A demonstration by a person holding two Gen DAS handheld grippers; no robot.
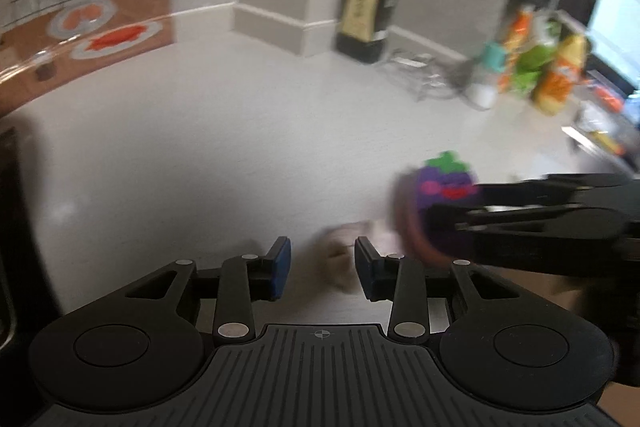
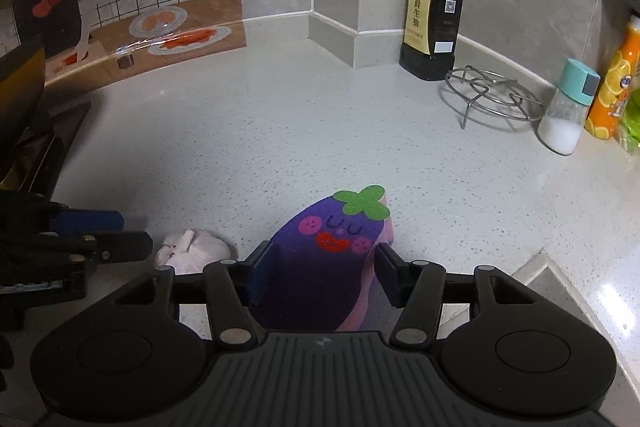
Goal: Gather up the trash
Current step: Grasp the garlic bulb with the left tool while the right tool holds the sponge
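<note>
A purple eggplant-shaped sponge point(image 2: 320, 259) with a green leaf top and a pink underside stands tilted between the fingers of my right gripper point(image 2: 322, 267), whose pads press on its sides. In the blurred left wrist view the same sponge point(image 1: 440, 187) shows at the right in the right gripper point(image 1: 460, 223). A pale, garlic-like lump point(image 2: 196, 251) lies on the white counter point(image 2: 280, 147). My left gripper point(image 1: 322, 263) is open, and the blurred lump point(image 1: 340, 259) lies just beyond the gap between its blue pads. In the right wrist view the left gripper point(image 2: 136, 233) enters from the left, its tips beside the lump.
A dark soy sauce bottle point(image 2: 434, 11) stands at the back wall, with a wire trivet point(image 2: 492, 95), a teal-capped shaker point(image 2: 566, 107) and an orange bottle point(image 2: 616, 83) to its right. A stove with a pan point(image 2: 24, 99) is at the left. A counter step point(image 2: 560, 279) runs at the lower right.
</note>
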